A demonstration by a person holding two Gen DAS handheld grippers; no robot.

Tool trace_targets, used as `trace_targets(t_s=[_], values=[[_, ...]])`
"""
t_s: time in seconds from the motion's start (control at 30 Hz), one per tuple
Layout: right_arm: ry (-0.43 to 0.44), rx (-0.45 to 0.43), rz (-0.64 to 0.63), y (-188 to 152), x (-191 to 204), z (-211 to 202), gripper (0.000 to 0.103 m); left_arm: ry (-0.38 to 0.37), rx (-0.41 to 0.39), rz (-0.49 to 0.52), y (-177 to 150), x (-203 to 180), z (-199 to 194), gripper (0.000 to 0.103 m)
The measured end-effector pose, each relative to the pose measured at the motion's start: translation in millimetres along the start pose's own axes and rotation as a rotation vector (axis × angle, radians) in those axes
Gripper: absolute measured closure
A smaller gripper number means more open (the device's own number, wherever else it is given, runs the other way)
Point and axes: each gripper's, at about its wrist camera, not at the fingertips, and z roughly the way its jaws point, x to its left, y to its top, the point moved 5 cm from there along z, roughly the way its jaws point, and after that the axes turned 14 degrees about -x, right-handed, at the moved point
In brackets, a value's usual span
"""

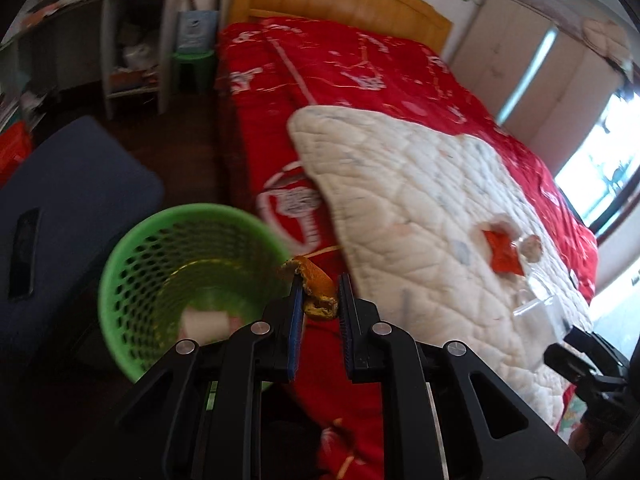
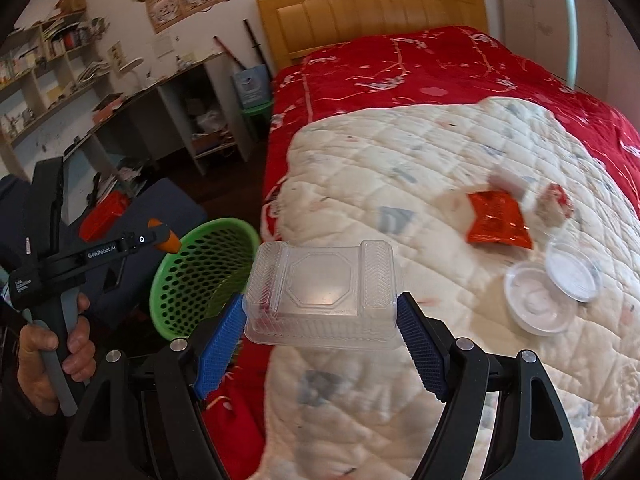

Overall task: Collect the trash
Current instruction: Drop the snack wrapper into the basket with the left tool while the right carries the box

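A piece of orange peel (image 1: 316,290) is sitting pinched between the narrowly parted fingers of the left gripper (image 1: 320,300), hanging just to the right of the rim of the green mesh basket (image 1: 188,280) standing on the dark floor beside the bed. Something white is lying at the basket's bottom (too blurred to identify). The right gripper (image 2: 320,316) is clamping a clear plastic clamshell box (image 2: 322,292) across its ends, its blue pads (image 2: 224,344) spread wide to span it, and is holding it above the near left edge of the white quilt (image 2: 400,160). Farther right on the quilt, an orange-red snack wrapper (image 2: 498,220) is lying flat, with a small red-and-white wrapper (image 2: 554,200) just beyond it and two round clear lids (image 2: 552,284) overlapping nearer. The quilt is spreading over a red bedspread (image 2: 400,64), which is running back to a wooden headboard (image 2: 372,12).
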Motion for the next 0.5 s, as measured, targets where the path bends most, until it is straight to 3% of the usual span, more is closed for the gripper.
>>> trace_targets(t_s=[0.3, 0.4, 0.47, 0.5], values=[[0.045, 0.010, -0.038, 5.2, 35.3, 12.0, 0.029, 0.076, 0.033, -0.054, -8.2, 49.2, 2.1, 0.086], [0.057, 0.015, -0.051, 5.8, 44.1, 15.6, 0.029, 0.078, 0.047, -0.081, -10.9, 59.9, 3.1, 0.077], [0.065, 0.020, -0.059, 6.7, 49.1, 19.2, 0.029, 0.086, 0.046, -0.089, -13.1, 65.4, 1.5, 0.062], [0.070, 0.023, -0.063, 6.9, 52.8, 21.4, 0.029, 0.091, 0.044, -0.090, -14.0, 67.7, 0.8, 0.059]])
